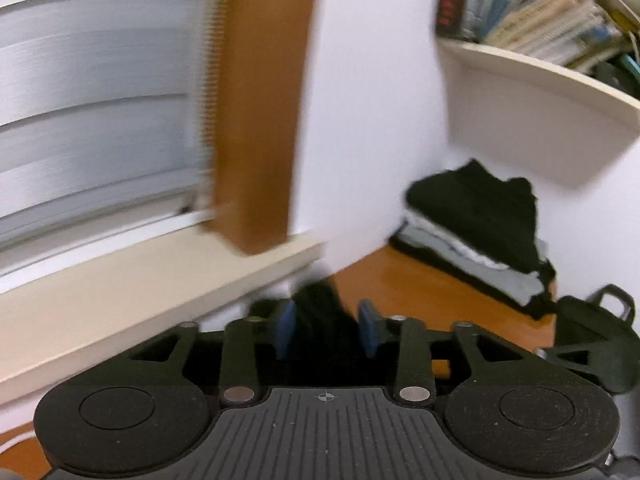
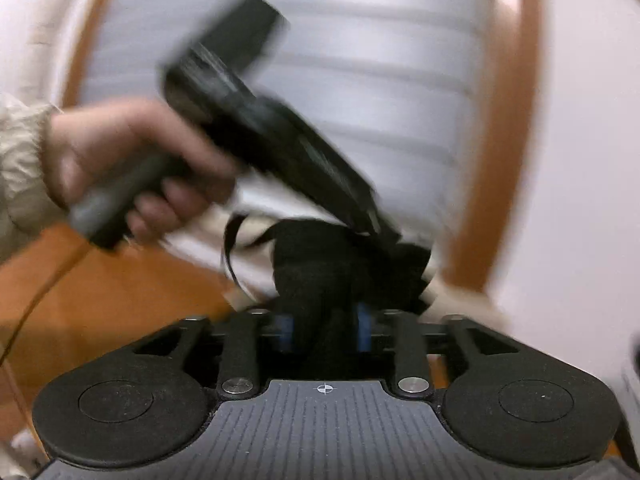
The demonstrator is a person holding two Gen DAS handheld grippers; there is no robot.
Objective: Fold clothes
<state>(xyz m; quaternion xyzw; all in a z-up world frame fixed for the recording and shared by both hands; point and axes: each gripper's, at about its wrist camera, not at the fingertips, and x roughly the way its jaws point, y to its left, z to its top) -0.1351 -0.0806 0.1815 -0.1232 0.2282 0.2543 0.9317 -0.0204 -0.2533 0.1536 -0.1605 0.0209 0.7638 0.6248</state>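
Note:
A black garment [image 1: 324, 308] fills the gap between the blue pads [image 1: 285, 330] of my left gripper [image 1: 327, 330], which is shut on it above the orange table [image 1: 400, 280]. In the right wrist view the same black garment [image 2: 320, 264] hangs bunched from the tip of the left gripper [image 2: 380, 232], which a person's hand [image 2: 120, 160] holds up at a slant. My right gripper [image 2: 324, 332] is shut on a lower part of the garment, with cloth packed between its pads [image 2: 363, 334]. Both views are blurred by motion.
A pile of folded black, grey and white clothes [image 1: 480, 216] lies on the table by the wall. A dark bag [image 1: 592, 328] sits to its right. A shelf with books [image 1: 560, 40] hangs above. A shuttered window [image 1: 100, 120] and cream sill [image 1: 160, 288] are at left. A thin cable [image 2: 40, 292] crosses the table.

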